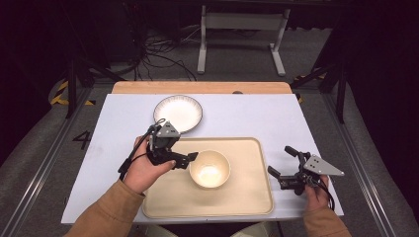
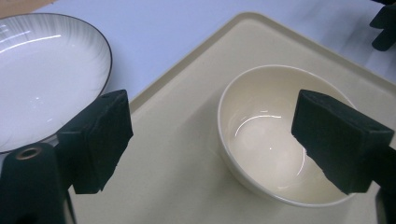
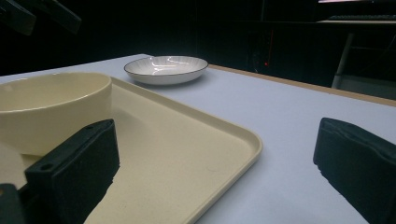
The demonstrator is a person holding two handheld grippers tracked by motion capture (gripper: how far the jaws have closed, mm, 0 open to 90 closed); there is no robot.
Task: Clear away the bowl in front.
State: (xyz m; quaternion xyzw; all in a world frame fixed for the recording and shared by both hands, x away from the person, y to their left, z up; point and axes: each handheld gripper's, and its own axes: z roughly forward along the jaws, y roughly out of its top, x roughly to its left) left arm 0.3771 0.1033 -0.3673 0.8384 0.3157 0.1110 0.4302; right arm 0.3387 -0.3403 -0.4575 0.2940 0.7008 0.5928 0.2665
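Left gripper [image 1: 185, 159] hangs just over the left part of the cream rectangular plastic tray [image 1: 247, 197], its black jaws spread apart with nothing between the pads. In the left gripper view the foam-padded fingers [image 2: 100, 140] stand wide: one is seen over the tray floor, the other in front of the far side of the round cream ceramic bowl [image 2: 268, 135], and whether that one touches the bowl the pictures do not settle. The bowl sits upright on the tray, a little left of its middle, and shows a glossy inside with nothing in it. In the high view the gripper's tips are just beside the bowl's left rim.

Right gripper [image 1: 281, 160] is held low beside the tray's right edge, over the white table top [image 1: 247, 118]. Its jaws also stand wide open and grip nothing; in the right gripper view one pad is seen against the tray and the other against bare table.

Beyond the tray, off its upper left corner, a shallow white plate with a thin dark rim [image 1: 178, 112] lies flat on the table, apart from the tray. A strip of light wood [image 1: 200, 87] runs along the table's far edge.
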